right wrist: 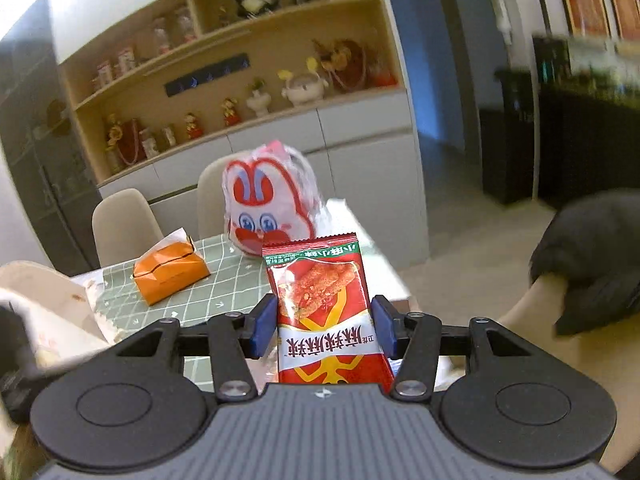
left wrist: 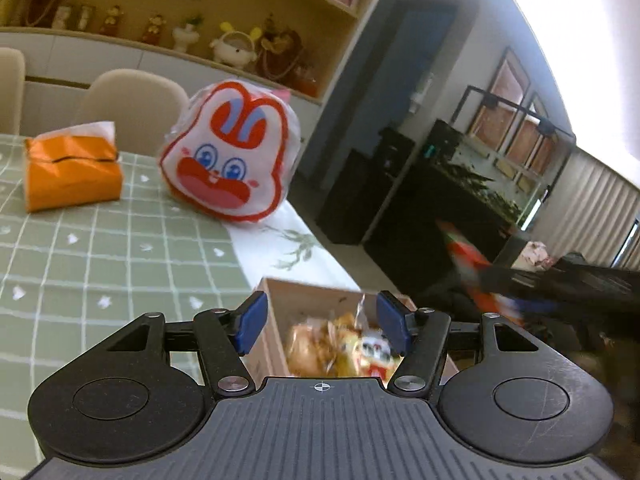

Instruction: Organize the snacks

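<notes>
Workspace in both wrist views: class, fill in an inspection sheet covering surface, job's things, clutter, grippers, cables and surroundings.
Surface: table under a green checked cloth.
Job's things: red snack packet in the right gripper; wooden box at the table edge, holding wrapped snacks; rabbit-face bag standing on the table.
Clutter: orange tissue pack beside the bag.
Grippers: left gripper open above the box; right gripper shut on the packet.
Cables: nothing seen.
Surroundings: shelves with figurines, pale chairs, fish tank.
</notes>
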